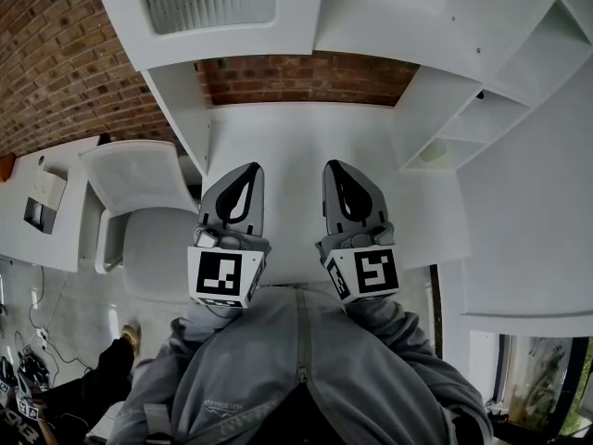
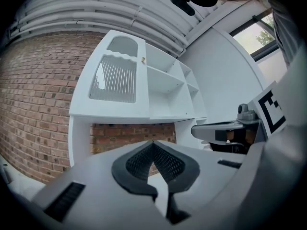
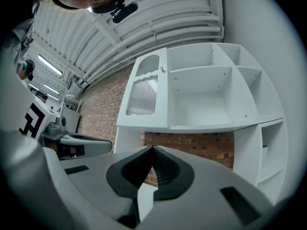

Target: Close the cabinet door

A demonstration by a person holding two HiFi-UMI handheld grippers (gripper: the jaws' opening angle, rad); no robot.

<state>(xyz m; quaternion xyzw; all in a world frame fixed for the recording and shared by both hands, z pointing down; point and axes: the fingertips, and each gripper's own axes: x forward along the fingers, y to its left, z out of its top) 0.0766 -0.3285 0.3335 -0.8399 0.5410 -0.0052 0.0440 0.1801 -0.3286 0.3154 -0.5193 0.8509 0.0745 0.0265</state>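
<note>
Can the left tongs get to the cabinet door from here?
Probably yes: nothing stands between the shut, empty left tongs and the ribbed-glass door, but it sits above them, so they would have to rise first.

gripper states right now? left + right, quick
Left gripper: closed, holding nothing.
Right gripper: closed, holding nothing.
</note>
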